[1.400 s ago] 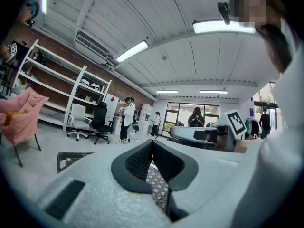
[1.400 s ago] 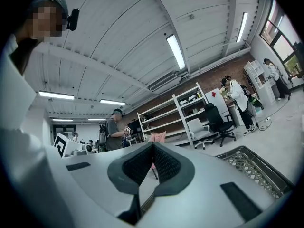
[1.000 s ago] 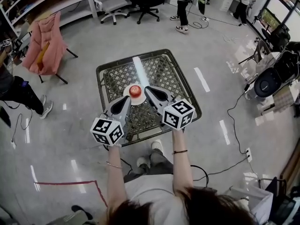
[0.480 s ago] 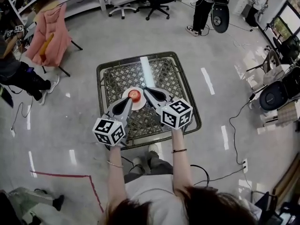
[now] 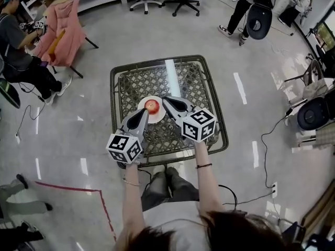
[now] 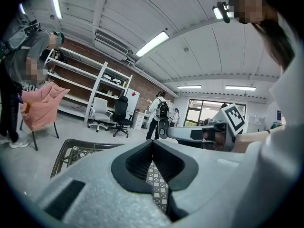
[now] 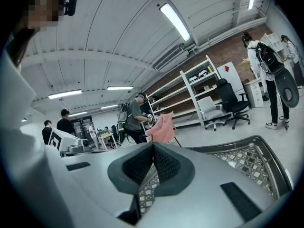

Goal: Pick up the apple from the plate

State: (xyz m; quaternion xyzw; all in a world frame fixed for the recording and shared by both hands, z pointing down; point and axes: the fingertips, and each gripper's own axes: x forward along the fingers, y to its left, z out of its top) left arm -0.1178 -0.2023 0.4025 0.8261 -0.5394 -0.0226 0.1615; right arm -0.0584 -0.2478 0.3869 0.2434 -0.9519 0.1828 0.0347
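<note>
Beyond apple (image 5: 152,106) and table (image 5: 184,81), pink-draped chair (image 5: 65,26)

Head view: high above the table (image 5: 167,59), facing steeply down, whole table in frame. Left gripper view: rides the left gripper (image 6: 153,144), low, close, almost level, facing far across the table to the shelves (image 6: 95,87). Right gripper view: same from the right gripper (image 7: 153,146). All three share the table top.
</note>
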